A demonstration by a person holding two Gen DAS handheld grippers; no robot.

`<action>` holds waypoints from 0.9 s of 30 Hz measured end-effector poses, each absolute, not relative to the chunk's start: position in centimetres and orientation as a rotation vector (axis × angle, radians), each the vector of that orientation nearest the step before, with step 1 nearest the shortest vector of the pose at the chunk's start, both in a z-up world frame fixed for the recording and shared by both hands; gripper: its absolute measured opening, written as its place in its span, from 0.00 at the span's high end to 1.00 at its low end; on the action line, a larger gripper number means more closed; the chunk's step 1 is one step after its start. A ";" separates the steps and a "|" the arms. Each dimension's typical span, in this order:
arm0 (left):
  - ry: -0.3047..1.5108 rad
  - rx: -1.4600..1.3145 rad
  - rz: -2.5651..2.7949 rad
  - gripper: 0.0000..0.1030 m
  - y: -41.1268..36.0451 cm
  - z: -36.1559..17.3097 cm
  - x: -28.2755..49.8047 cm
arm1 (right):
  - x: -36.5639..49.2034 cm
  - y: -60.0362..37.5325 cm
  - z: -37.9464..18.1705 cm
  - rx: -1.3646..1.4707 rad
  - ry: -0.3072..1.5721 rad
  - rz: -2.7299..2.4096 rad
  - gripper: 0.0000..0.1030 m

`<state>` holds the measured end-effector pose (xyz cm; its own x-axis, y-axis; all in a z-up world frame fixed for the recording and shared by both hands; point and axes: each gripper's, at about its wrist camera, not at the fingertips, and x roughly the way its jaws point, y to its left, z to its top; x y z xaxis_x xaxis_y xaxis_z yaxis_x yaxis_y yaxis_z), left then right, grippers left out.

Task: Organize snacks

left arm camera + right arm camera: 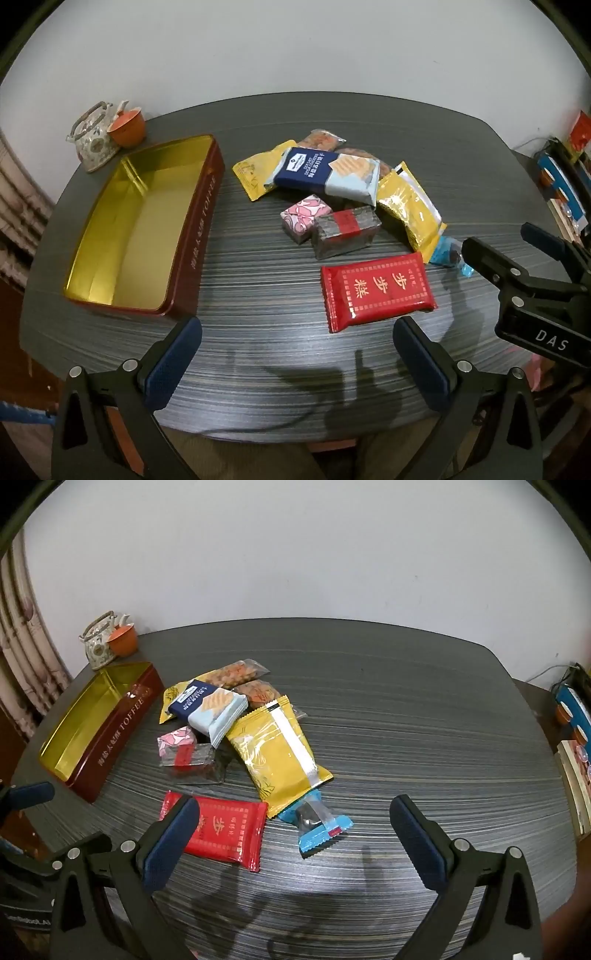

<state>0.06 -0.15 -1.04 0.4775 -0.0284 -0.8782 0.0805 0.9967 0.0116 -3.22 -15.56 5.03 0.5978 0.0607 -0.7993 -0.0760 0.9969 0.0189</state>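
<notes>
While both tongs hover spread wide and empty, left gripper (297, 354) and right gripper (295, 834), your nearest snack is the red packet (376, 291). Risk: glossy film slipping. Farther snacks overlap, so neighbours may drag. Clear tabletop lies right; tin (122, 236) waits far left.

Likely home: teapot (92, 142), curtain (22, 635).

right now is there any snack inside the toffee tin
No, the toffee tin shows only its bare gold floor; the snacks lie on the table.
</notes>
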 end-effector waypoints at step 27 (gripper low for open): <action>1.063 0.080 -0.066 0.00 -0.6 -1.3 0.2 | -3.5 -16.1 4.9 -0.008 0.940 0.085 0.01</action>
